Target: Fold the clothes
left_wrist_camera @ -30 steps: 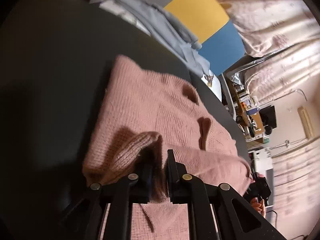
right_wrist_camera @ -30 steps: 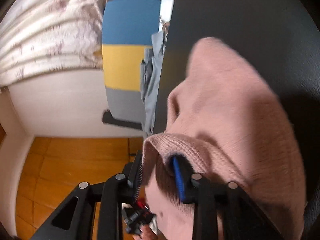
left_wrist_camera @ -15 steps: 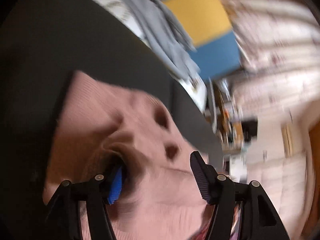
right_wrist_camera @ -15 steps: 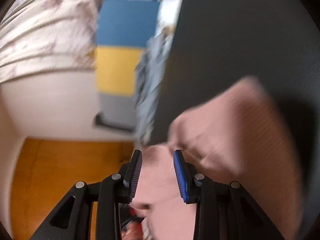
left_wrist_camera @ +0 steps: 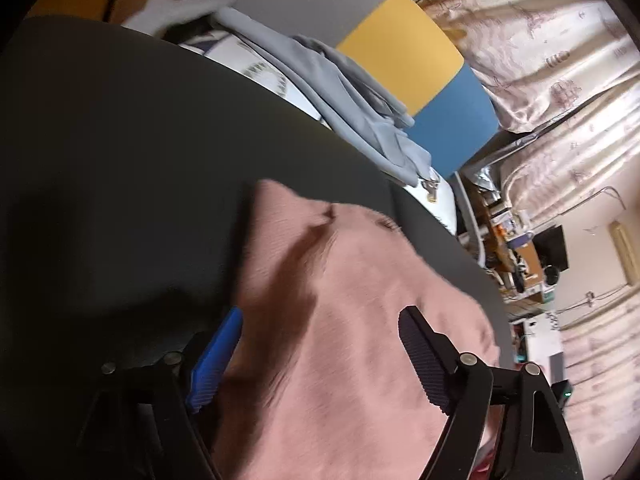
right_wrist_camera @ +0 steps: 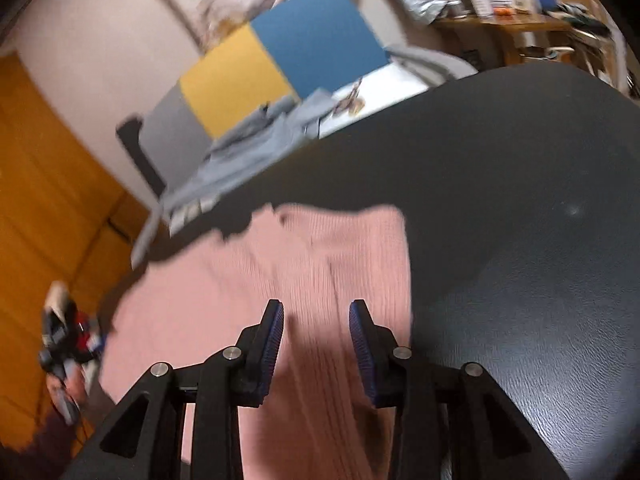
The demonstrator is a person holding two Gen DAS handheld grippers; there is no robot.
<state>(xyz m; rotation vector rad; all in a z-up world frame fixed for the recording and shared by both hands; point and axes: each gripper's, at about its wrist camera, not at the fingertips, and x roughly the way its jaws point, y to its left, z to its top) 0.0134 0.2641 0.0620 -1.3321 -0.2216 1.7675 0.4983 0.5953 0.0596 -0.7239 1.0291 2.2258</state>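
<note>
**Pink sweater flat on the dark table, both grippers empty**

Dark, slightly textured tabletop point(right_wrist_camera: 540, 240) fills most of both views, and the pink knit sweater point(left_wrist_camera: 340, 300) lies spread on it, reaching toward you at the near edge. Your left gripper point(left_wrist_camera: 320, 344) hangs over the sweater with its jaws spread wide, nothing between them; the blue pad sits at the sweater's left edge and the black one over the cloth. Your right gripper point(right_wrist_camera: 316, 320) is also parted, more narrowly, and holds nothing; pink knit shows through the gap. Whether either gripper touches the cloth cannot be told. Beyond the table's far edge a heap of grey clothes point(left_wrist_camera: 352, 96) rests on a white surface, in front of a grey, yellow and blue panel point(right_wrist_camera: 256, 76). Pale patterned curtains point(left_wrist_camera: 540, 40) hang behind. Orange wooden flooring point(right_wrist_camera: 48, 200) shows at the left of the right wrist view.
</note>
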